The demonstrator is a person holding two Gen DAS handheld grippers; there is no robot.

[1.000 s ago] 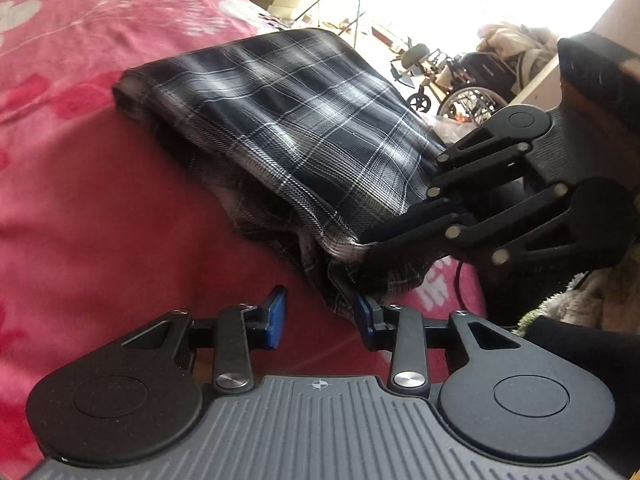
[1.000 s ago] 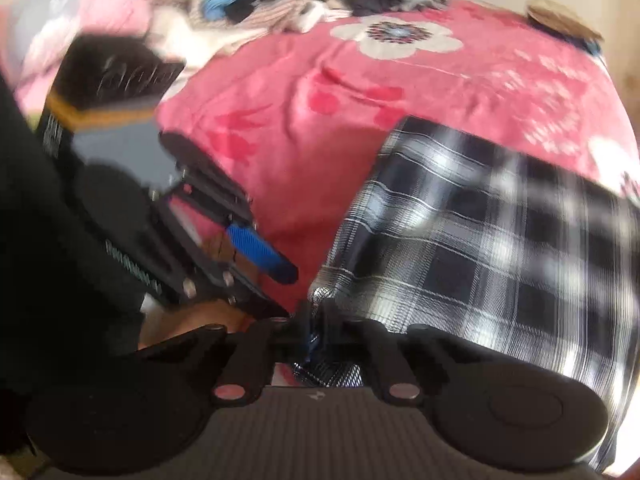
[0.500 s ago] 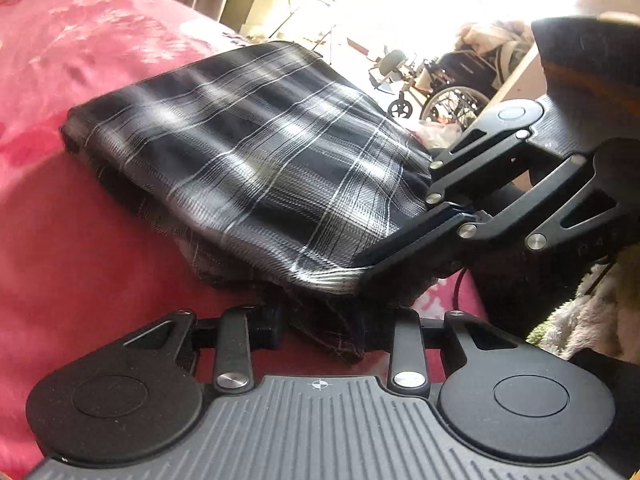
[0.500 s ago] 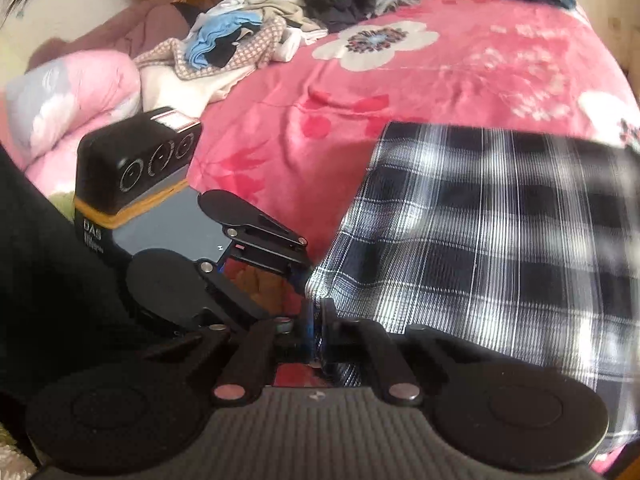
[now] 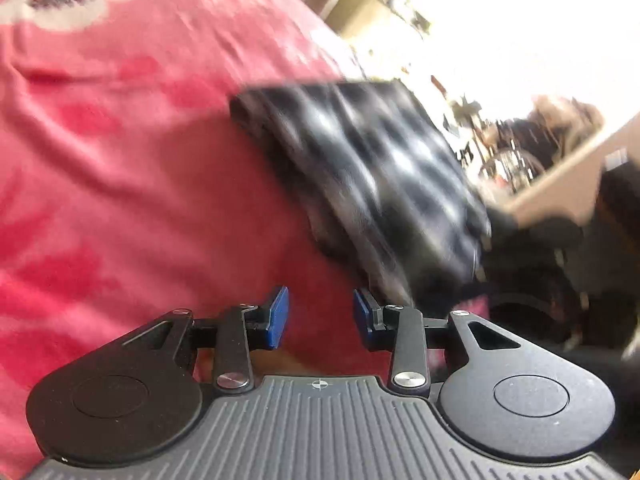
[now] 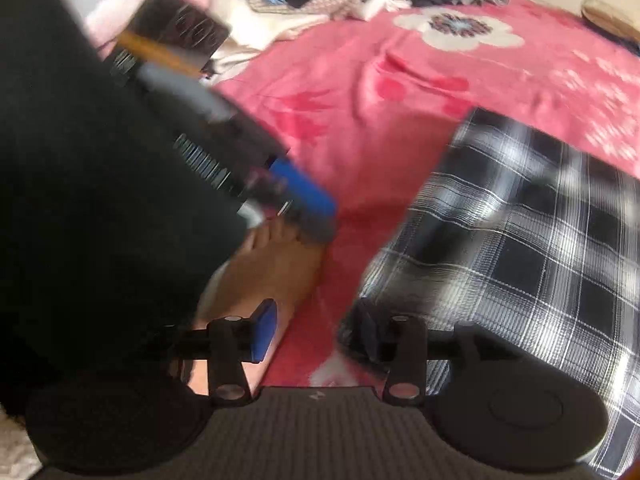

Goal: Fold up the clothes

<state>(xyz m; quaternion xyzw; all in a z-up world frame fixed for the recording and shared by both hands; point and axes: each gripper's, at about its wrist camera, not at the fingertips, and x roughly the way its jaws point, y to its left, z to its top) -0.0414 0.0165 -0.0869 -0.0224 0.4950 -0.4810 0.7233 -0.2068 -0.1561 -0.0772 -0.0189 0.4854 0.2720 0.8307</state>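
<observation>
Pink floral bed [image 6: 500,80] under a folded plaid shirt [image 6: 520,232].
Left claw [image 5: 318,316] and right claw [image 6: 316,332] both gape, released, low beside its near edge.

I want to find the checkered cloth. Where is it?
The checkered cloth lies folded on the pink blanket, right of centre in both views, just beyond the open right claw.
</observation>
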